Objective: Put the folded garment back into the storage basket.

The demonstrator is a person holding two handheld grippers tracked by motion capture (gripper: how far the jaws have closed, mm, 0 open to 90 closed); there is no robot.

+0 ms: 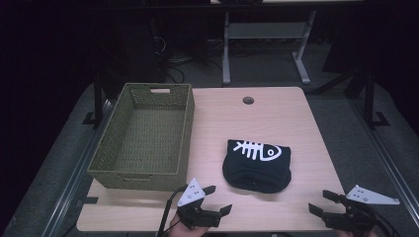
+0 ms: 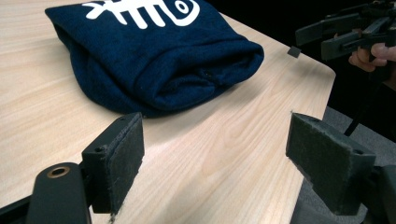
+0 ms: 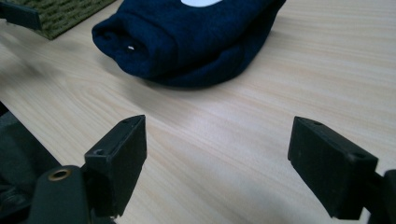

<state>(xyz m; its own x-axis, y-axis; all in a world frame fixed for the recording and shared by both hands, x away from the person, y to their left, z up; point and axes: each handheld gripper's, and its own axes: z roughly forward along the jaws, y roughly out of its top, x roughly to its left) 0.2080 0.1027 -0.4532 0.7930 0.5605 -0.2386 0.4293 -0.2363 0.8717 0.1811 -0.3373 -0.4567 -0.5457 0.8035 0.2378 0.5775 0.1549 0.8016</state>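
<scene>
Right now your left tool (image 1: 213,200) sits at the near edge of the tabletop (image 1: 276,118), just in front of the folded navy garment (image 1: 257,165), and its jaws stand released with nothing between them. Your right tool (image 1: 327,202) is also at the near edge, off to the right of the garment and apart from it, jaws likewise spread wide and empty. In the left gripper view you can see your right hand (image 2: 369,56) holding that tool beyond the garment's fold. The garment lies flat, showing a white fish-skeleton print (image 1: 256,150); no letters or brand can be read on it. To the left of the garment, close but not touching, stands a green woven basket (image 1: 185,128). A round hole (image 1: 248,100) lies behind the garment.
</scene>
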